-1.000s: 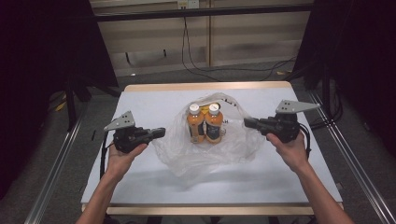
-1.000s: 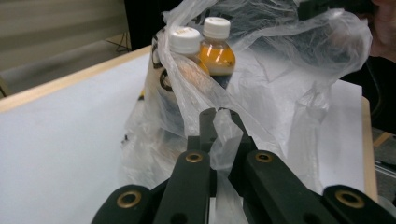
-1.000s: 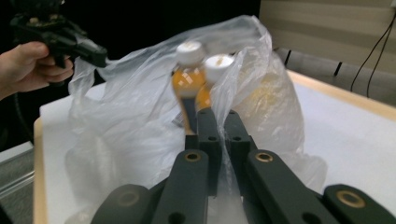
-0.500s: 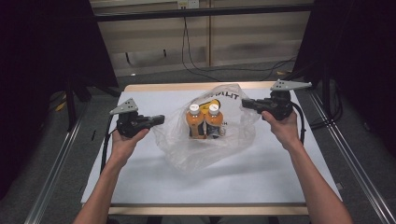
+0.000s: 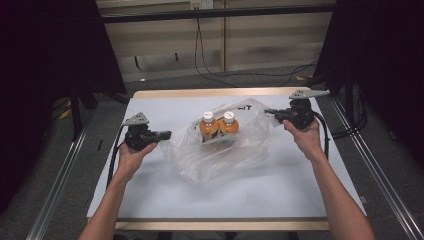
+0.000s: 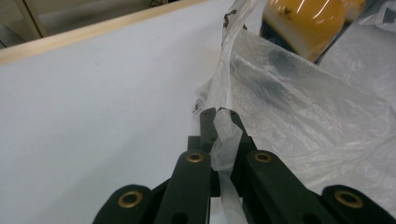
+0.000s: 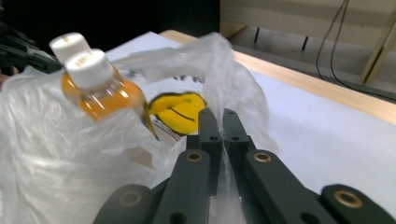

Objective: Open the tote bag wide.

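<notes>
Plastic bag (image 5: 220,150) pinched by both grippers' jaws.

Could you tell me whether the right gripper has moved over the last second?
Yes. The right gripper, shut on the bag, has moved toward the table's far edge, away from the person.

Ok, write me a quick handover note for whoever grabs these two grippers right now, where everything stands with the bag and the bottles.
Left gripper: shut on a handle strip of the plastic bag, at the bag's left side.
Right gripper: shut on the bag's other handle, at the far right of the table.
Two orange bottles with white caps stand upright side by side inside the bag, near the table's middle.
Done: bottles are in the bag, both handles gripped and pulled apart.
Left, probably: bring the handles together or lift the bag; keep the pull even so that the bottles do not tip.
</notes>
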`<state>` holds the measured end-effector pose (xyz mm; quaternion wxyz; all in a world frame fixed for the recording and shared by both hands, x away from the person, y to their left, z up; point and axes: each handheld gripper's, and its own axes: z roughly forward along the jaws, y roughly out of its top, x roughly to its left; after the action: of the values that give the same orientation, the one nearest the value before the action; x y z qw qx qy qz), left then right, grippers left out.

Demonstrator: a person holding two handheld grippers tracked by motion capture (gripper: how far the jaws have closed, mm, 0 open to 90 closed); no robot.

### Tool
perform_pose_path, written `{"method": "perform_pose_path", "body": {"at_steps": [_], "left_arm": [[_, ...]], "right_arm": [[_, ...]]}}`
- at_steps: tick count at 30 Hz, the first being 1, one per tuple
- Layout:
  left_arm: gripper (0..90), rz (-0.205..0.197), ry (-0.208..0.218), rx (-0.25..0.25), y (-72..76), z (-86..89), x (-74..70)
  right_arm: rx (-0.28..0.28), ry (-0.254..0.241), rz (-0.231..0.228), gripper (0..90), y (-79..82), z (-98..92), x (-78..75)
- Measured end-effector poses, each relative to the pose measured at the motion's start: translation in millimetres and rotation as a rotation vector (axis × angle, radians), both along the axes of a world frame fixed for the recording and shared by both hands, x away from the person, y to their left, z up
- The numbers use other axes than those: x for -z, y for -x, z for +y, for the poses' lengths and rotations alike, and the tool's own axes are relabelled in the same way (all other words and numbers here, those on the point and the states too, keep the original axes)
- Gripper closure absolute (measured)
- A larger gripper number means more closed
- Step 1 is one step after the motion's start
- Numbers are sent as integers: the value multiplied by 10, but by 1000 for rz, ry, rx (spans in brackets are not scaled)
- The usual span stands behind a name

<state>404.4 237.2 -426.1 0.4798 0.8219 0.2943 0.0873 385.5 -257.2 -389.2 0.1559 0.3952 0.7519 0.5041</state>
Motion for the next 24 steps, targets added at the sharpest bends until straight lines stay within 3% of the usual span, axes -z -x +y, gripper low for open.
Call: {"method": "perform_pose_path", "body": {"at_steps": [5,10,11,13,14,20,24], "left_arm": [[900,11,-81,35,66,20,83],[900,10,-82,36,136,72,120],[900,5,-106,39,151,46,142],[900,2,-173,42,171,-3,192],[900,8,-182,47,174,-18,218],[900,46,-217,31,83,-68,397],[900,59,-255,3,-27,-113,493]], "right_arm": [[-19,8,-3,899,86,-73,80],[-36,56,17,899,207,-105,182],[-39,87,27,899,223,-86,245],[-39,104,41,899,231,-81,312],[-39,104,41,899,231,-81,312],[-18,162,110,899,194,-102,630],[4,185,121,899,124,-97,685]]}}
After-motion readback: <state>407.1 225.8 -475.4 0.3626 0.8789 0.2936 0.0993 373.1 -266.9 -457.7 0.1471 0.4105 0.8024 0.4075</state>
